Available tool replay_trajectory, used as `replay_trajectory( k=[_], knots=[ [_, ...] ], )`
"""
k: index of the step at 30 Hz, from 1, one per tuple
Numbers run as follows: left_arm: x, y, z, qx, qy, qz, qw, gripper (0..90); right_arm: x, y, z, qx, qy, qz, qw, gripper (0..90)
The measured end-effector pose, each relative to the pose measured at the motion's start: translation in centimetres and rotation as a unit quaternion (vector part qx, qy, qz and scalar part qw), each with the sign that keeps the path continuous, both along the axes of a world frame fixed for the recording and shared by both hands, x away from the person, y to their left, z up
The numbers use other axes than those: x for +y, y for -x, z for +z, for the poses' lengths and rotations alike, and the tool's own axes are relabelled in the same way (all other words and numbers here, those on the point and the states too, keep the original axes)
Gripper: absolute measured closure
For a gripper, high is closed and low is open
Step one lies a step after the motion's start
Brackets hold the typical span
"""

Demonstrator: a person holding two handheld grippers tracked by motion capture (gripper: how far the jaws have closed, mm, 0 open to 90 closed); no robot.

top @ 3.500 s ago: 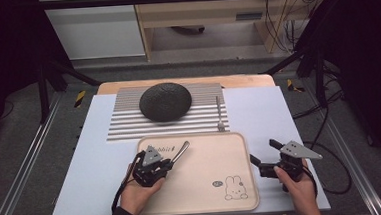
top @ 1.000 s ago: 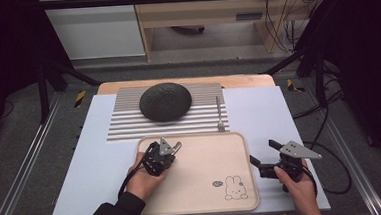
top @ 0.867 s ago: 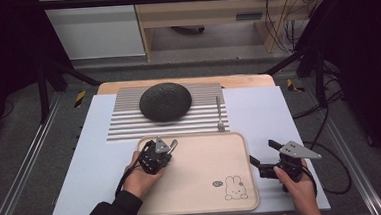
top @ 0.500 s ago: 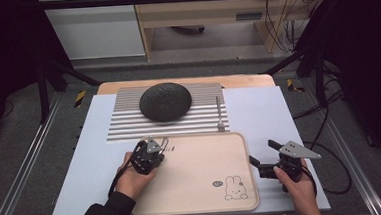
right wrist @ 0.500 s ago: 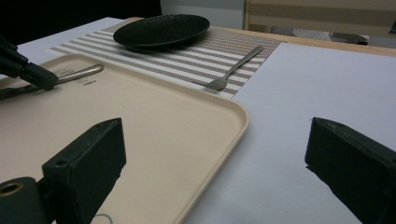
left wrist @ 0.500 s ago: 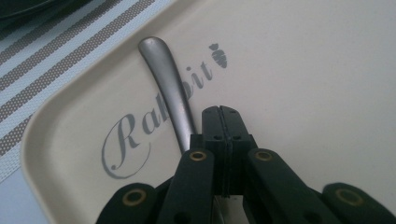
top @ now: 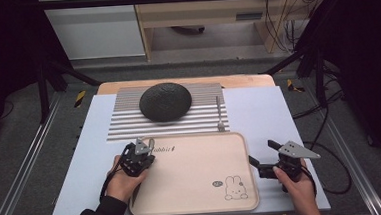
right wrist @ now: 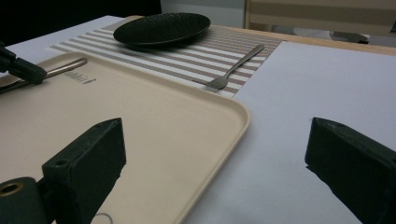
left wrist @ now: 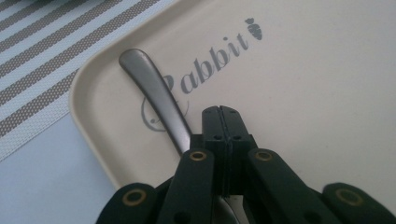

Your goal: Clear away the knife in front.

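A beige tray (top: 198, 187) printed with a rabbit lies at the near middle of the table. My left gripper (top: 143, 148) is over the tray's far left corner, shut on a metal utensil (top: 150, 141). The utensil's rounded handle (left wrist: 149, 88) sticks out past the closed jaws toward the rim, and its other end is hidden under the gripper. The same handle (right wrist: 63, 69) shows far off in the right gripper view. My right gripper (top: 261, 152) hovers just right of the tray over the white mat, its jaws wide apart (right wrist: 217, 128) and nothing between them.
A black plate (top: 165, 101) rests on a striped placemat (top: 124, 124) beyond the tray. A fork (top: 219, 113) lies on the placemat's right end, tines toward the tray. White mat (top: 274, 112) stretches to the right. Metal frame rails run along both table sides.
My left gripper has carried the utensil left and slightly away from me, from inside the tray to its far left corner. The right gripper has stayed put.
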State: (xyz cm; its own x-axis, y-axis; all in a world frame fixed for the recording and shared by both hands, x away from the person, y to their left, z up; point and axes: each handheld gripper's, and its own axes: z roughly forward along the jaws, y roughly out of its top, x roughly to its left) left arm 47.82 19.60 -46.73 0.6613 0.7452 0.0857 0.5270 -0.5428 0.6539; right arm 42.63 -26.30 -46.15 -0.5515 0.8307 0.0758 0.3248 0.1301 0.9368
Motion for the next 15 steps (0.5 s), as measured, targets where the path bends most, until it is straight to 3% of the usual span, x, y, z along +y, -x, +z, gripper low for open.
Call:
replay_trajectory(
  k=[5,12,15],
  knots=[
    [0.6,0.3,0.0,-0.001,0.000,0.004,1.0000,90.0,0.0,0.0,0.0,0.001,0.000,0.000,1.0000,5.4],
    [1.0,0.5,-0.2,-0.001,0.016,0.013,0.9998,90.0,0.0,0.0,-0.1,0.001,0.002,-0.001,1.0000,5.4],
    [1.2,0.5,-0.1,-0.018,0.025,0.016,0.9994,90.0,0.0,0.0,-0.1,0.001,0.002,-0.001,1.0000,5.4]
  ],
)
